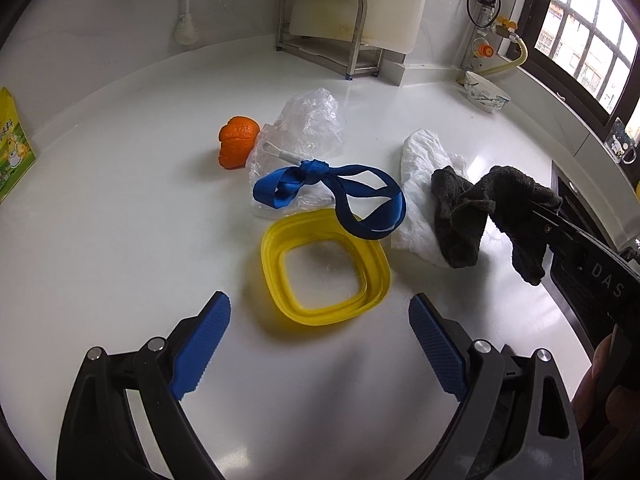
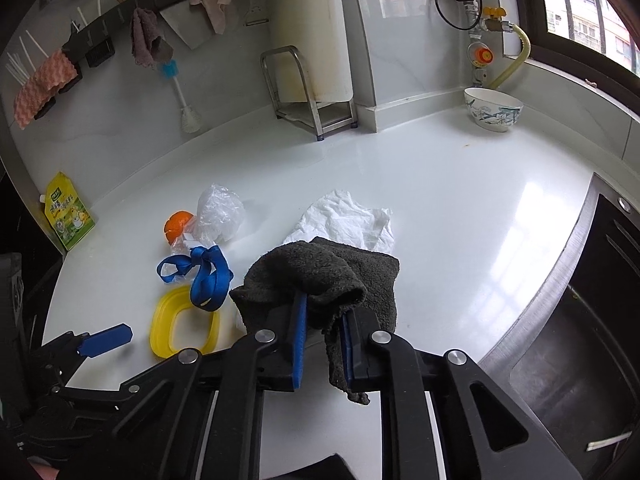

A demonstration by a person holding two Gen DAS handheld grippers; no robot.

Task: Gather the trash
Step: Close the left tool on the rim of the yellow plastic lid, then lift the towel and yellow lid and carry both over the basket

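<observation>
On the white counter lie an orange peel (image 1: 237,142) (image 2: 179,224), a crumpled clear plastic bag (image 1: 304,128) (image 2: 220,214), a knotted blue strap (image 1: 332,196) (image 2: 202,274), a yellow square ring (image 1: 326,266) (image 2: 184,324) and a crumpled white paper towel (image 1: 424,184) (image 2: 346,220). My left gripper (image 1: 320,344) is open and empty, just in front of the yellow ring; one of its blue fingers (image 2: 106,339) shows in the right wrist view. My right gripper (image 2: 324,334) is shut on a dark grey rag (image 2: 320,276) (image 1: 496,216), held above the counter beside the paper towel.
A steel rack (image 1: 320,28) (image 2: 304,92) and a bottle brush (image 1: 186,12) (image 2: 184,100) stand at the back wall. A patterned bowl (image 1: 486,94) (image 2: 492,108) sits back right. A yellow-green pouch (image 1: 12,144) (image 2: 68,210) leans at left. A black stove recess (image 2: 580,320) lies to the right.
</observation>
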